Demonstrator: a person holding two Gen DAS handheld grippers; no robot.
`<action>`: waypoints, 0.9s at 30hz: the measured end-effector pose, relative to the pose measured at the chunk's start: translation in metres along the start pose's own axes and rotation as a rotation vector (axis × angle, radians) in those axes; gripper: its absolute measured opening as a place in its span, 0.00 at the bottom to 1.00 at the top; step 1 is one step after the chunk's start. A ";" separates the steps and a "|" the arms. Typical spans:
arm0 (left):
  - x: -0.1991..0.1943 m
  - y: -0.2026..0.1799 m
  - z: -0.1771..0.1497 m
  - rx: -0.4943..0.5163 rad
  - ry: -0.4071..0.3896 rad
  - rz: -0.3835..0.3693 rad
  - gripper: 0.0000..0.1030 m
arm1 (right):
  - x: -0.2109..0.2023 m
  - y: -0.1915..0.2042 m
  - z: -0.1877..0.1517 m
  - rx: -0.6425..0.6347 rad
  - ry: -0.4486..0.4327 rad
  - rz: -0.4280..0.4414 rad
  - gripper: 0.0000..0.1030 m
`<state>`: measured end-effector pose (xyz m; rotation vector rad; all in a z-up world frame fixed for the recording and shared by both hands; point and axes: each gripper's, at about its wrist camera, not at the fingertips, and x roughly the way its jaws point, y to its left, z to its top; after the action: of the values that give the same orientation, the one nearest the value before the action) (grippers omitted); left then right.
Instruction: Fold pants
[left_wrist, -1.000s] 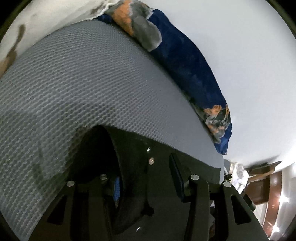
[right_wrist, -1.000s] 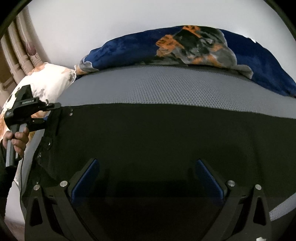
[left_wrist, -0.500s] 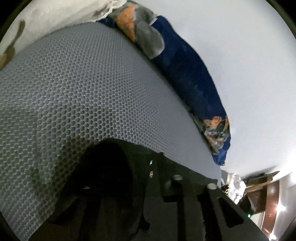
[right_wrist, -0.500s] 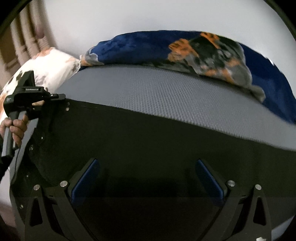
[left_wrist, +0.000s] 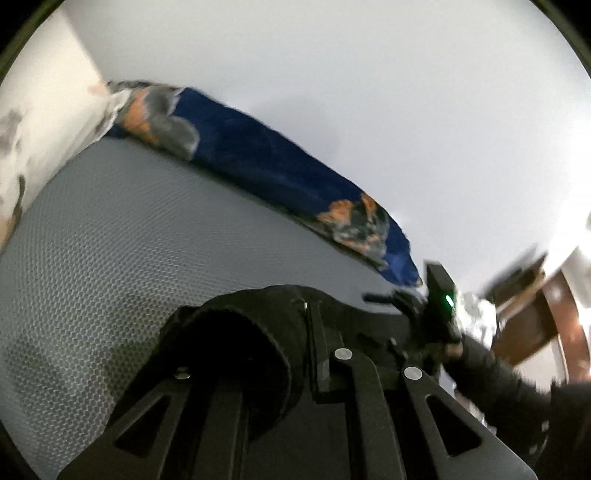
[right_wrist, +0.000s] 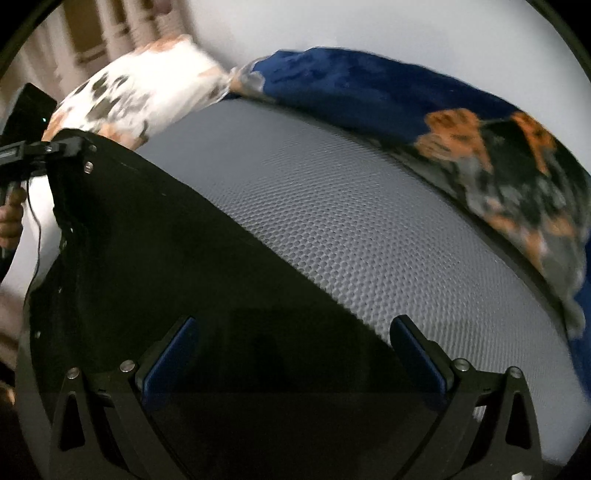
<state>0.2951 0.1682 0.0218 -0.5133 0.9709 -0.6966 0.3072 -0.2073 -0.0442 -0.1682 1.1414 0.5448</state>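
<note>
Black pants (right_wrist: 184, 258) lie spread on a grey mesh mattress (right_wrist: 351, 229). My left gripper (left_wrist: 310, 325) is shut on a bunched edge of the pants (left_wrist: 236, 332) and holds it lifted off the mattress. In the right wrist view the left gripper (right_wrist: 70, 146) pinches that raised corner at the far left. My right gripper (right_wrist: 295, 350) hovers over the pants near their long edge. It is open, its blue pads (right_wrist: 170, 354) wide apart with nothing between them.
A blue blanket (right_wrist: 369, 92) with orange and grey patches lies along the mattress's far side by a white wall. A white flowered pillow (right_wrist: 140, 92) sits at its left end. In the left wrist view, a hand in a dark sleeve (left_wrist: 487, 373) and wooden furniture (left_wrist: 532, 317) are at the right.
My left gripper has shut on the pants' edge and lifted it up. The right gripper has slid and rolled over the pants, staying open.
</note>
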 end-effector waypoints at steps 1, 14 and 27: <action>-0.003 -0.003 0.000 0.017 -0.004 -0.004 0.08 | 0.002 -0.003 0.003 -0.010 0.012 0.012 1.00; -0.028 -0.004 -0.008 0.006 -0.054 -0.008 0.08 | 0.015 -0.041 -0.016 -0.129 0.191 0.193 0.86; -0.022 0.000 -0.008 -0.003 -0.035 0.051 0.08 | 0.004 -0.077 -0.032 -0.183 0.261 0.177 0.44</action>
<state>0.2795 0.1835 0.0309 -0.5004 0.9493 -0.6379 0.3207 -0.2849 -0.0720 -0.3053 1.3672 0.8024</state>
